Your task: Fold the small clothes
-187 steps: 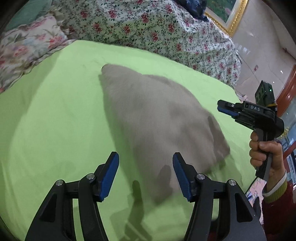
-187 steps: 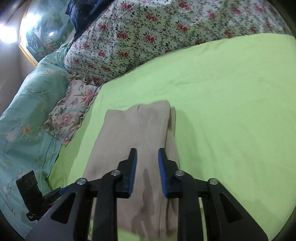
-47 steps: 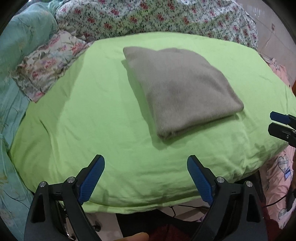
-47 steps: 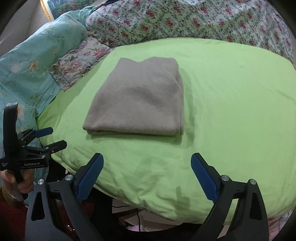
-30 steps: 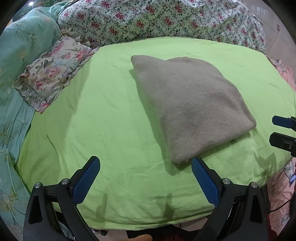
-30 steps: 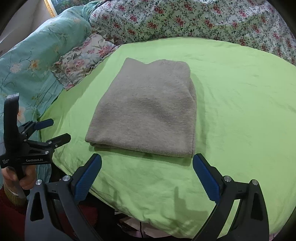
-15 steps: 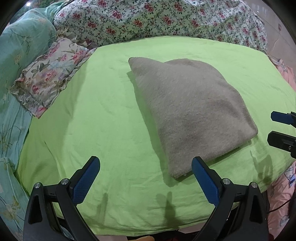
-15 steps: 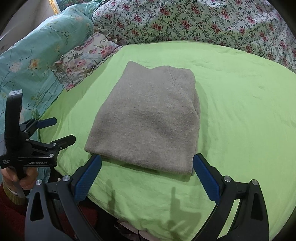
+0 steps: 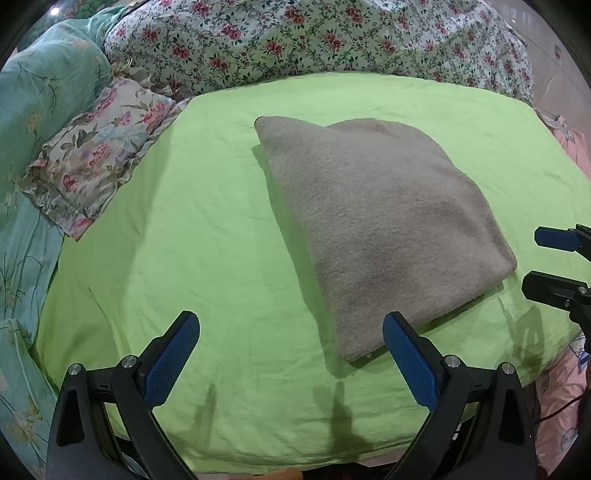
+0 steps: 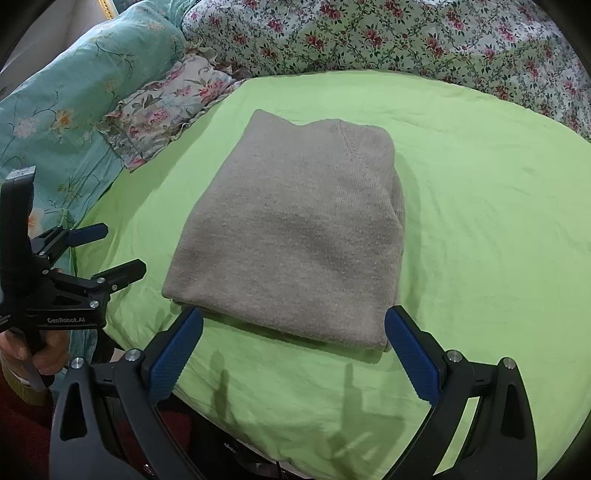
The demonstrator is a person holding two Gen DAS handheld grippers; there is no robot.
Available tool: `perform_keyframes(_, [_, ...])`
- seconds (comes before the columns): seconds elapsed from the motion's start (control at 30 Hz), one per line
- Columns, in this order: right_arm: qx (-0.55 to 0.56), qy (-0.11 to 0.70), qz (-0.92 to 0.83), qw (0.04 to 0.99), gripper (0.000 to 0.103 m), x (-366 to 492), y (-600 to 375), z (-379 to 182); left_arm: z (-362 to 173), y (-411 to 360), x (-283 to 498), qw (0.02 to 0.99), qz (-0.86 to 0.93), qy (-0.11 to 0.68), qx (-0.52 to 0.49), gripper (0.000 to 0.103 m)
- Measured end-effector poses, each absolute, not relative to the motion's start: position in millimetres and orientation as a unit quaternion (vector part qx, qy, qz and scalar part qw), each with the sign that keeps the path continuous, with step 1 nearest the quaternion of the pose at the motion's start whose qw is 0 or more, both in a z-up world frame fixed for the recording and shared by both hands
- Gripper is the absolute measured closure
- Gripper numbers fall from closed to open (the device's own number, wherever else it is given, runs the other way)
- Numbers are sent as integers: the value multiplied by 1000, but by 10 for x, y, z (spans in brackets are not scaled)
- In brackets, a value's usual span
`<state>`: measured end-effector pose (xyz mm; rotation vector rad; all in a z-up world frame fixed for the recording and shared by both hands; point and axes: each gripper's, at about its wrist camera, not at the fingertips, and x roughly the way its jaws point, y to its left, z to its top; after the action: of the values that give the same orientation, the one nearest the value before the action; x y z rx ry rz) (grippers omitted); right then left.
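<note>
A beige knitted garment (image 9: 380, 225) (image 10: 299, 236) lies folded into a thick rectangle on the green sheet (image 9: 207, 236) (image 10: 480, 221). My left gripper (image 9: 291, 354) is open, low over the sheet near the garment's near left corner, holding nothing. It also shows at the left of the right wrist view, left gripper (image 10: 110, 251), gripped by a hand. My right gripper (image 10: 293, 345) is open just in front of the garment's near edge, empty. Its blue-padded fingertips (image 9: 554, 238) poke in at the right edge of the left wrist view.
A floral quilt (image 9: 314, 40) (image 10: 406, 33) is piled behind the sheet. A small floral pillow (image 9: 99, 155) (image 10: 166, 107) and a teal floral cover (image 9: 40, 92) (image 10: 66, 103) lie to the left. The bed's front edge (image 9: 280, 458) is just below the grippers.
Both grippers have drawn closer to the folded garment, which looks larger now than a second ago. Their jaws stay wide apart. The garment has not moved.
</note>
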<state>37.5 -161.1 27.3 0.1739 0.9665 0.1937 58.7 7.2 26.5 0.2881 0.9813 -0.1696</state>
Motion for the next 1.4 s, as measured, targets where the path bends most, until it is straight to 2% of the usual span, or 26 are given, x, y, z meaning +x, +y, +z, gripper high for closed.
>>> perform_keyframes(1.4, [82,462,90,878,4,379,-1654,299,299,5,593,872,-79,460,146,3])
